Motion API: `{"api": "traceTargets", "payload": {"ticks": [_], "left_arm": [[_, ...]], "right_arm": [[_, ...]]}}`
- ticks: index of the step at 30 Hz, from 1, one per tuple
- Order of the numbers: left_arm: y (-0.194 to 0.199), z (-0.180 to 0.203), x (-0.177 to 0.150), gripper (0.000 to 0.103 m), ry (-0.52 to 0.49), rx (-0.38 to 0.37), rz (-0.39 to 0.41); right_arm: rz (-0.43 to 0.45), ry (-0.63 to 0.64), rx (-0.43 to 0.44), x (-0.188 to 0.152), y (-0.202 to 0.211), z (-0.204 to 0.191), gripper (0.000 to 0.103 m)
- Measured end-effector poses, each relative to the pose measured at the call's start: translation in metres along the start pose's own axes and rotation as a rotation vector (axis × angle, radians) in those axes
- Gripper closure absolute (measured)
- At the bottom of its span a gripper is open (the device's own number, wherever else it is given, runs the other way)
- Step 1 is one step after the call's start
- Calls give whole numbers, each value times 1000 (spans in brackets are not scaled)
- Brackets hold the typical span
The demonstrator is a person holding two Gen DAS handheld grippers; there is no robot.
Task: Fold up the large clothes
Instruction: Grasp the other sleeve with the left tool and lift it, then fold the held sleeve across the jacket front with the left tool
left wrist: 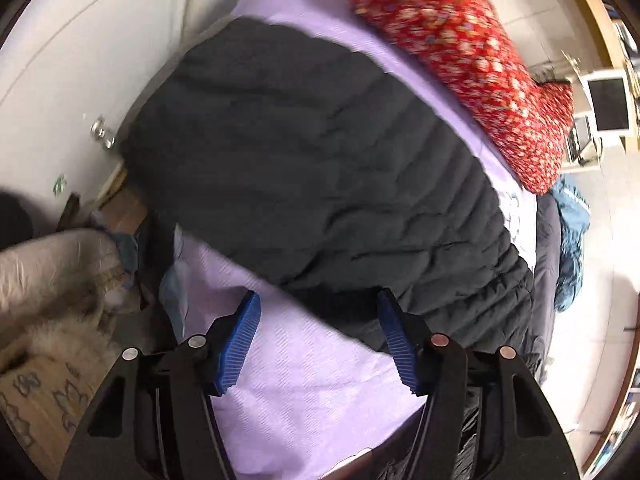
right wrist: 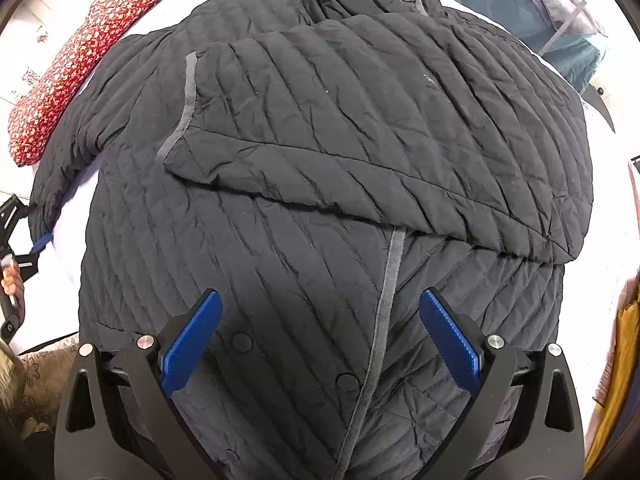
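Both grippers (left wrist: 318,300) (right wrist: 320,300) gape empty over the puffy quilted black jacket (right wrist: 300,140).

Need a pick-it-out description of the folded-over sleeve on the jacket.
On the lavender bed sheet lies a black quilted jacket, collar at the far end. The sleeve is folded across its chest; a grey-trimmed cuff sets it apart from the other sleeve.

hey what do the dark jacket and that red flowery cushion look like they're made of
Dark jacket: thin quilted shell, probably nylon or polyester, matte with a faint sheen; stitched channels, fine creases and puffiness suggest light padding. Red flowery cushion: looks like printed woven cotton, matte, stuffed firm; the filling can't be seen.
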State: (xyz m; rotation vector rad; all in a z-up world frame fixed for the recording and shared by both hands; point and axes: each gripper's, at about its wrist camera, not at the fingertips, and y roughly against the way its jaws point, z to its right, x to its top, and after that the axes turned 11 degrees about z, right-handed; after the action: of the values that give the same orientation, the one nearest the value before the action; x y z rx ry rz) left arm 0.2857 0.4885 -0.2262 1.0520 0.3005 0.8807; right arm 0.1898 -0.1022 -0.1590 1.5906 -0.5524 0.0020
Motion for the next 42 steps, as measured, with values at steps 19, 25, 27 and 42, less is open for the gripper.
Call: {"api": "traceTargets", "payload": {"ticks": [19,25,27,42], "left_arm": [[29,74,40,94,-258,1,163],[73,176,-3,96,-576,-167,187],[89,212,-17,96,-644,-254,200],[38,358,-311,93,-1204,-572,-356]], "right_arm": [[17,-36,-14,-4,3,9,5],[31,-40,0,-5,7,10,5],[39,-41,3,-4,10,12,5],[75,-197,-57,-14,33,76,5]]}}
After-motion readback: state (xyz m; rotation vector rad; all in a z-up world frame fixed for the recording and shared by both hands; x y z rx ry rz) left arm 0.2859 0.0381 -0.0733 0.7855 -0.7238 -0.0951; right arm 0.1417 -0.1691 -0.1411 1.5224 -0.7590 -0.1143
